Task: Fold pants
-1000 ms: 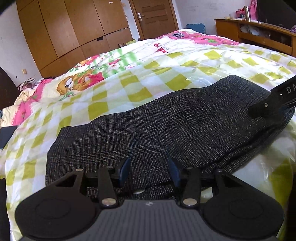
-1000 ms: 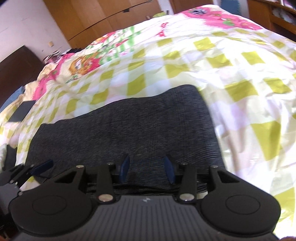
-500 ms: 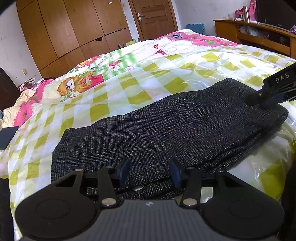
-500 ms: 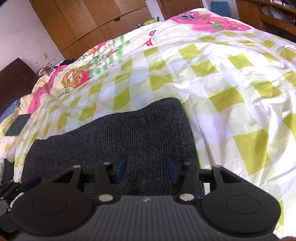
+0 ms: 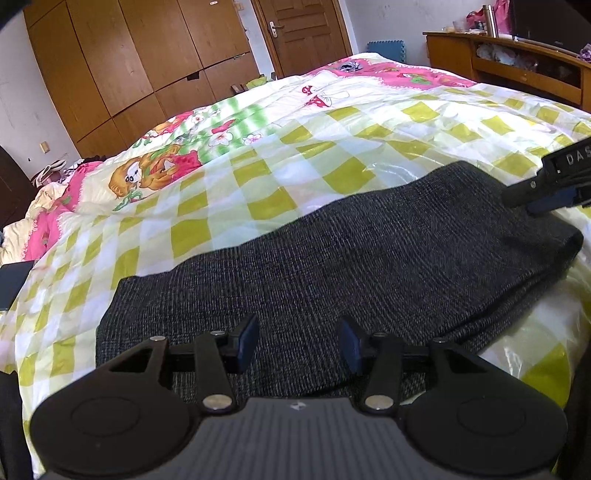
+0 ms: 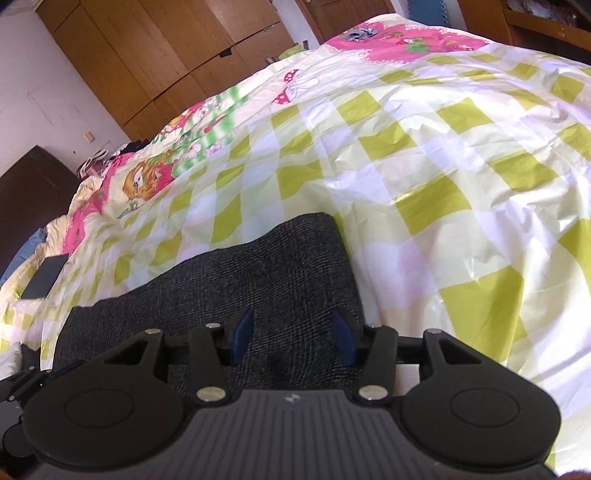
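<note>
Pants (image 5: 332,258), dark grey and finely checked, folded into a long layered band lying flat across the near part of a bed cover (image 5: 424,122) of yellow-green and white squares, with cartoon prints in pink toward 11 o'clock. In the left wrist view, band running from 8 o'clock to 3 o'clock, stacked fold edges showing along the near side toward 4 o'clock. Left gripper (image 5: 299,341) low over the near edge of the cloth at 6 o'clock, blue pads apart, jaws spread with cloth seen below the gap but nothing pinched. Right gripper (image 5: 546,201) entering that view at 3 o'clock, its dark tip just at the far right end of the pants; contact there not clear. In the right wrist view, pants (image 6: 258,280) filling the lower middle from 8 o'clock up to a rounded end near centre, bed cover (image 6: 461,147) bright beyond it toward 1 o'clock. Right gripper (image 6: 293,338) over that end, jaws having just been opening, spread with only fabric beneath and nothing gripped. Wooden wardrobe (image 5: 129,66) at 11 o'clock, door (image 5: 303,33) at 12 o'clock, wooden shelf unit (image 5: 517,70) at 2 o'clock.
</note>
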`<state>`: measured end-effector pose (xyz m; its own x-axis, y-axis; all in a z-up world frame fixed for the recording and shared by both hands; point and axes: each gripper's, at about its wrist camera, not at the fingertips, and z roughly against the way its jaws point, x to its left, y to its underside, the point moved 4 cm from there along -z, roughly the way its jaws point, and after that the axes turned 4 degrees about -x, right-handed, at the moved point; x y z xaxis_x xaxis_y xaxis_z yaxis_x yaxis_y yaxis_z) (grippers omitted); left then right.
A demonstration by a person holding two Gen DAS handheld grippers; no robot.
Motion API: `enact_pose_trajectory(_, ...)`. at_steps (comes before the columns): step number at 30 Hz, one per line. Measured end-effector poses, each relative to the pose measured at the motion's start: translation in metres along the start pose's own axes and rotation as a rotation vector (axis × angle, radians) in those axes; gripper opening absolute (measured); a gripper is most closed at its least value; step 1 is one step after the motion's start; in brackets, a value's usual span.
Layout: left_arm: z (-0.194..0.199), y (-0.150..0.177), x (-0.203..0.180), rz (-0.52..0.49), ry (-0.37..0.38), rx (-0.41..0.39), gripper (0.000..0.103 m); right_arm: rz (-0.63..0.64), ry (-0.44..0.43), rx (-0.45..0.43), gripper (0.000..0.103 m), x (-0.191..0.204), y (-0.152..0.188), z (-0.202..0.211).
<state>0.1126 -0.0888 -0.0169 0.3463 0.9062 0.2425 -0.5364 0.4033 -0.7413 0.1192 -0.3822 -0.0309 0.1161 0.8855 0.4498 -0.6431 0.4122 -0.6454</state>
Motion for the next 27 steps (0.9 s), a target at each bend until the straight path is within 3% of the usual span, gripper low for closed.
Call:
enact_pose_trajectory(4, 0.002, -0.007, -0.001, 0.003, 0.011, -0.027, 0.061, -0.037, -0.022, -0.029, 0.049, -0.012, -0.004, 0.001)
enact_pose_trajectory(7, -0.001, -0.013, -0.002, 0.002, 0.014, -0.034, 0.061, -0.052, 0.009, -0.037, 0.054, -0.025, -0.007, -0.002)
enact_pose_trajectory(9, -0.005, -0.016, -0.002, 0.001, 0.014, -0.033, 0.061, -0.096, -0.031, -0.033, 0.055, -0.035, -0.007, -0.004)
enact_pose_trajectory(14, -0.018, -0.017, -0.004, 0.000, 0.023, -0.016, 0.061, -0.163, -0.134, 0.036, 0.057, -0.045, -0.007, -0.016)
enact_pose_trajectory(18, -0.025, -0.013, -0.002, 0.015, 0.043, -0.004, 0.061, -0.265, -0.283, 0.089, 0.057, -0.048, -0.009, -0.007)
enact_pose_trajectory(21, -0.030, -0.011, -0.004, 0.006, 0.052, -0.007, 0.061, -0.285, -0.317, 0.186, 0.058, -0.049, -0.004, -0.022)
enact_pose_trajectory(23, -0.032, -0.010, -0.006, -0.009, 0.052, -0.007, 0.061, -0.291, -0.322, 0.202, 0.058, -0.046, -0.004, -0.026)
enact_pose_trajectory(25, -0.033, -0.009, -0.006, -0.011, 0.054, -0.017, 0.061, -0.290, -0.357, 0.170, 0.046, -0.042, -0.008, -0.030)
enact_pose_trajectory(27, -0.037, -0.009, -0.005, 0.006, 0.064, -0.015, 0.061, -0.333, -0.278, 0.200, 0.011, -0.044, -0.005, -0.049)
